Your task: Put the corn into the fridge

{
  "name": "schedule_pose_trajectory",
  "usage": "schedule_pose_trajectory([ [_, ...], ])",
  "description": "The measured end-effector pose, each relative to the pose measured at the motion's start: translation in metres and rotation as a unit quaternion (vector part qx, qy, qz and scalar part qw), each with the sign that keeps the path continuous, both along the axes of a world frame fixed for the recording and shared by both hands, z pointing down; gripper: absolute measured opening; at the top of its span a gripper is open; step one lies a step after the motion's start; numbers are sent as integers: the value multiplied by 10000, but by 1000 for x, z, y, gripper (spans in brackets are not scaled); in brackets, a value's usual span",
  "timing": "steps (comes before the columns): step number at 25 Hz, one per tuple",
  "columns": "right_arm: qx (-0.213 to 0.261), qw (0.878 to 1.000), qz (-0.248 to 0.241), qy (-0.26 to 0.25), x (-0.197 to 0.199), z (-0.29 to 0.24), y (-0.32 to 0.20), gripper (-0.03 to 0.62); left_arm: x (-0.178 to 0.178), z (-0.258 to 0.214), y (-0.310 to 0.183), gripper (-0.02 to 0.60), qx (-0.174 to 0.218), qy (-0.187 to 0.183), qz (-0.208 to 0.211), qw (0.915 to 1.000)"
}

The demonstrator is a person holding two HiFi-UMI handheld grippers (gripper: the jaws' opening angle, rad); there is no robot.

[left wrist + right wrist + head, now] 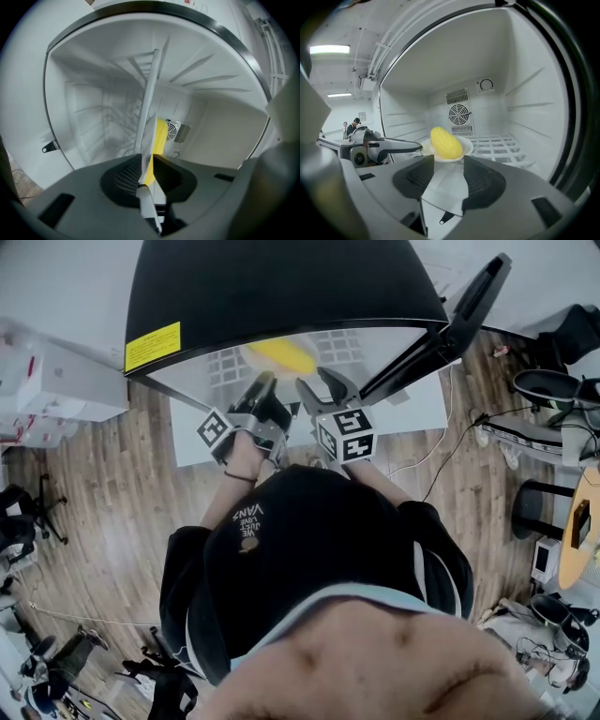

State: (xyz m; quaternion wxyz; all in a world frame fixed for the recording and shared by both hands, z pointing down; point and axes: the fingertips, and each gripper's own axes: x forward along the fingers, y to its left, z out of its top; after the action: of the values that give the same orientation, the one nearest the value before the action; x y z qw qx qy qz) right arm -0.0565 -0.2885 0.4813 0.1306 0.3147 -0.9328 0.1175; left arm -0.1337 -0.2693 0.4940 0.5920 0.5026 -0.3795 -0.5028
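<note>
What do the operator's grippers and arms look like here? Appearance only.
Both the left gripper and right gripper are dark grey and black, each with a white cube of black square markers at the rear. The person wears a black short-sleeved shirt with white lettering and a dark band on the left wrist.

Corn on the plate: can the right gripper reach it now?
Probably yes: the right gripper is open with the corn straight ahead and nothing between; the left gripper only pinches the plate at its side.
</note>
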Motion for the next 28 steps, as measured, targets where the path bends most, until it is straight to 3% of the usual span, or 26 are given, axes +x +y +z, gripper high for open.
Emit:
schedule_pose_trajectory([
  [28, 46, 9999, -99, 42, -15, 2, -17, 190, -22, 4, 10, 55, -96, -147, -261, 9995],
])
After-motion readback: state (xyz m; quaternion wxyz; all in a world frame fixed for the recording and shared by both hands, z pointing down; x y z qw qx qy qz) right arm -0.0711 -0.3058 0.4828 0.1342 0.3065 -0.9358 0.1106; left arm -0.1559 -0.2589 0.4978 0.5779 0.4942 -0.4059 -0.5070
